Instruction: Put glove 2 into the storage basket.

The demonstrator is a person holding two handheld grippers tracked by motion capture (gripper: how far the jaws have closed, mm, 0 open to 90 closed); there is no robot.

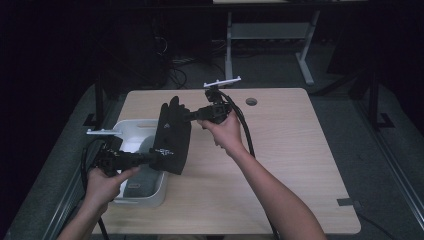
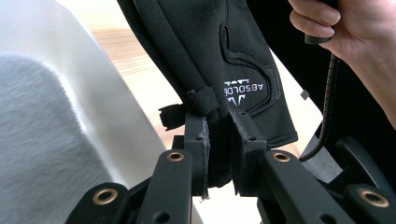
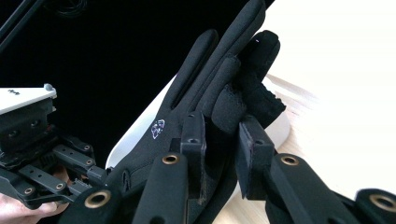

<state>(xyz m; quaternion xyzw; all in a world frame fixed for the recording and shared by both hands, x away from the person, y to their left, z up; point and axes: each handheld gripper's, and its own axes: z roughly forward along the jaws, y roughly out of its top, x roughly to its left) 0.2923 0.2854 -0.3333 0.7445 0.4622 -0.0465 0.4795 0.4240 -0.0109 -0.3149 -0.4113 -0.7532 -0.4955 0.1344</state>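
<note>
Black glove (image 1: 172,136) suspended above table (image 1: 290,165), partly over white bin (image 1: 145,195). Left gripper (image 2: 218,140) clamped on cuff edge; right gripper (image 3: 219,135) clamped on thumb side near fingers. Likely risks: thin cuff bite slipping under pull, dropping one end; uneven tension twisting glove; sagging glove catching bin rim; grippers colliding if brought together.

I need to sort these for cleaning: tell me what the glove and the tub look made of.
The glove: matte black stretch fabric, probably synthetic, with stitched panels and a printed white logo. The tub: white, smooth, faintly glossy, with rounded corners; most likely moulded plastic, though enamelled metal cannot be ruled out.
</note>
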